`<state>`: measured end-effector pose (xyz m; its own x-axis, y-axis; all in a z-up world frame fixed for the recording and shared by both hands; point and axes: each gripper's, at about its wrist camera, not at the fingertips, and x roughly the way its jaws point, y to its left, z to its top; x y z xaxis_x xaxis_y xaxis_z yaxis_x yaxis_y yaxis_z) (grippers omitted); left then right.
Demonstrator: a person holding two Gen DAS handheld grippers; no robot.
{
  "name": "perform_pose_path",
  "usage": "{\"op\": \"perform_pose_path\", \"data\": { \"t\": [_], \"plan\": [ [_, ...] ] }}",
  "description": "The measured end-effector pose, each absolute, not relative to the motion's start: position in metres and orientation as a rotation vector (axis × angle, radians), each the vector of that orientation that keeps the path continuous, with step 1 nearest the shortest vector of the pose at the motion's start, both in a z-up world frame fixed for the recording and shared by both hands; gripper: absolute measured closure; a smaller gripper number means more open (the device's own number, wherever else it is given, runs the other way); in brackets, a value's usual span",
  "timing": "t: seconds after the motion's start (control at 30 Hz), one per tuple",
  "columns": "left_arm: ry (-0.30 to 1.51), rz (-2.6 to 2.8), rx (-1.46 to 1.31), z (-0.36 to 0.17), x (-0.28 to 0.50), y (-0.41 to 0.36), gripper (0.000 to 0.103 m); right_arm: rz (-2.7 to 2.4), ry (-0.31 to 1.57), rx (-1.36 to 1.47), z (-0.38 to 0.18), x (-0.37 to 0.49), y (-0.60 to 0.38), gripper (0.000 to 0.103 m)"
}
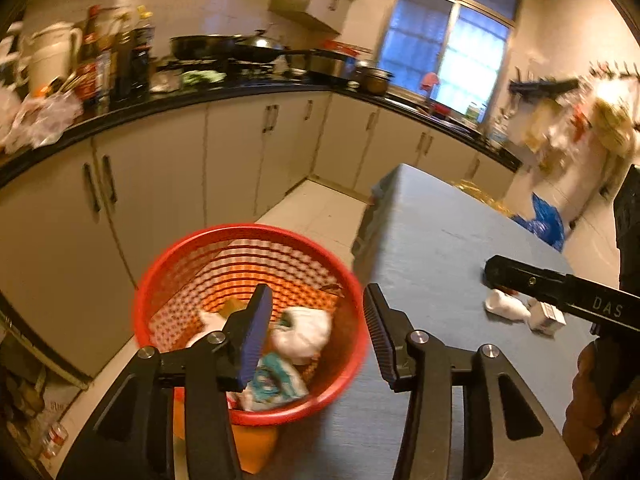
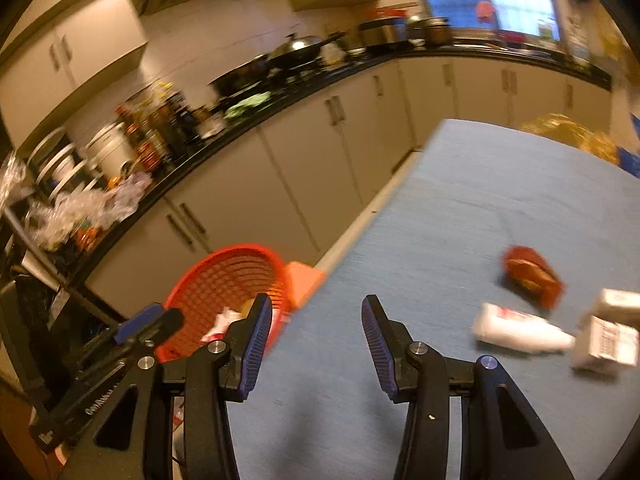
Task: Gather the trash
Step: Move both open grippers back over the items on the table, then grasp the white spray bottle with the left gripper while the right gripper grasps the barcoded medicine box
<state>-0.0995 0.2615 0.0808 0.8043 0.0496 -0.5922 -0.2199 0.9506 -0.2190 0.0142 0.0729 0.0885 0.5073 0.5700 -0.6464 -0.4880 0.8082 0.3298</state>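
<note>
A red mesh basket (image 1: 224,256) stands beside the left edge of the blue table (image 1: 432,240) and holds crumpled white trash (image 1: 304,332) and a printed wrapper (image 1: 276,384). My left gripper (image 1: 316,336) is open and empty above the basket's near rim. My right gripper (image 2: 316,340) is open and empty over the table's left part; it also shows in the left wrist view (image 1: 560,292). On the table lie a white crumpled bottle (image 2: 520,332), a red packet (image 2: 532,276) and small white cartons (image 2: 608,340). The basket also shows in the right wrist view (image 2: 228,280).
Cream cabinets (image 1: 160,184) under a black counter (image 1: 240,88) run along the left and far side, crowded with bottles, woks and pots. An orange stool (image 2: 304,280) stands by the basket. A blue bag (image 1: 544,220) lies beyond the table.
</note>
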Motion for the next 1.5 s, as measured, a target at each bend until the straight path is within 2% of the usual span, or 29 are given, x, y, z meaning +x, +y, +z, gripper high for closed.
{"op": "perform_pose_path", "data": {
  "t": [0.13, 0.23, 0.63, 1.0, 1.43, 1.5],
  "plan": [
    [0.641, 0.068, -0.209, 0.09, -0.086, 0.22, 0.055, 0.562, 0.807, 0.152, 0.089, 0.018, 0.018, 0.053],
    [0.664, -0.004, -0.133, 0.095, -0.072, 0.183, 0.049, 0.5, 0.799, 0.197, 0.088, 0.025, -0.031, 0.05],
    [0.821, -0.259, 0.077, 0.087, 0.004, 0.069, 0.048, 0.392, 0.861, 0.283, 0.059, 0.065, -0.149, 0.049],
    [0.925, -0.41, 0.118, 0.049, 0.081, 0.046, 0.048, 0.483, 0.887, 0.284, 0.039, 0.081, -0.152, 0.049],
    [0.943, -0.464, 0.31, 0.029, 0.052, 0.011, 0.048, 0.421, 0.868, 0.268, 0.039, 0.084, -0.159, 0.047],
    [0.941, -0.439, 0.318, 0.028, 0.05, 0.004, 0.052, 0.421, 0.893, 0.284, 0.032, 0.089, -0.16, 0.047]
  ]
}}
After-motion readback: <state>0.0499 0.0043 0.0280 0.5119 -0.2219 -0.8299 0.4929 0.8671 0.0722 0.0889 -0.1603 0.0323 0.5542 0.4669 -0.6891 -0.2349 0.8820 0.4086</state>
